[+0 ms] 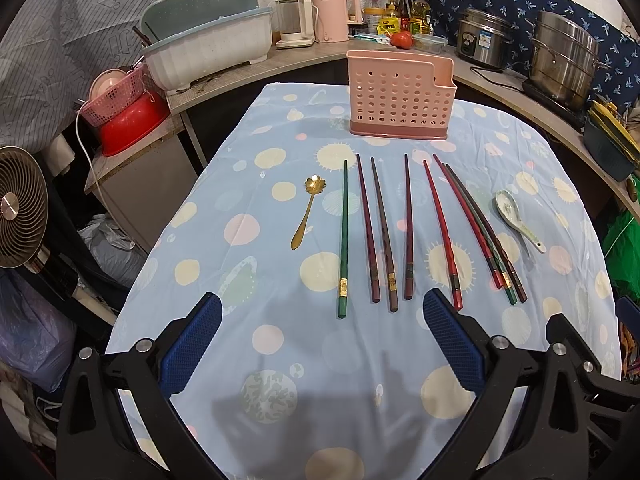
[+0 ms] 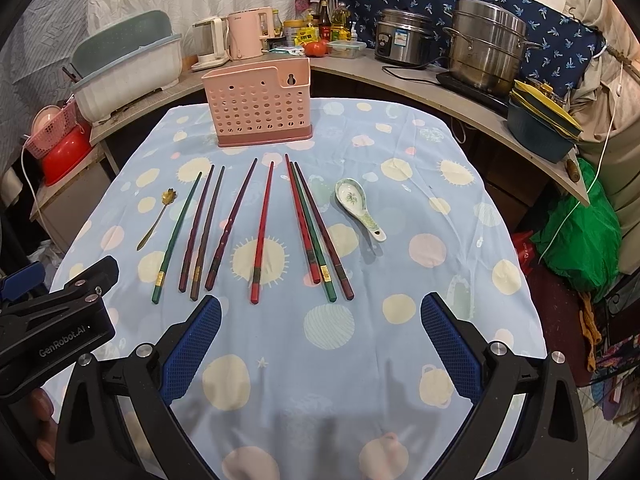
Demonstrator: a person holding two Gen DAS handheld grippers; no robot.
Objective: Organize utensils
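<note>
Both blue-padded grippers, left [image 1: 320,340] and right [image 2: 320,340], hover spread wide and empty near eight lacquered wooden chopsticks [image 1: 408,228]; the perforated pink plastic utensil holder [image 1: 400,94] stands far behind.

A blue spotted cloth [image 1: 280,360] covers the desk. On the curved counter [image 2: 400,76] behind stand 2 kettles [image 1: 312,20], a rice cooker [image 2: 404,42], a steel steamer pot [image 2: 486,46], bottles [image 2: 332,24] and what looks like a tomato [image 1: 401,39]. A fan [image 1: 22,208] stands far left.
</note>
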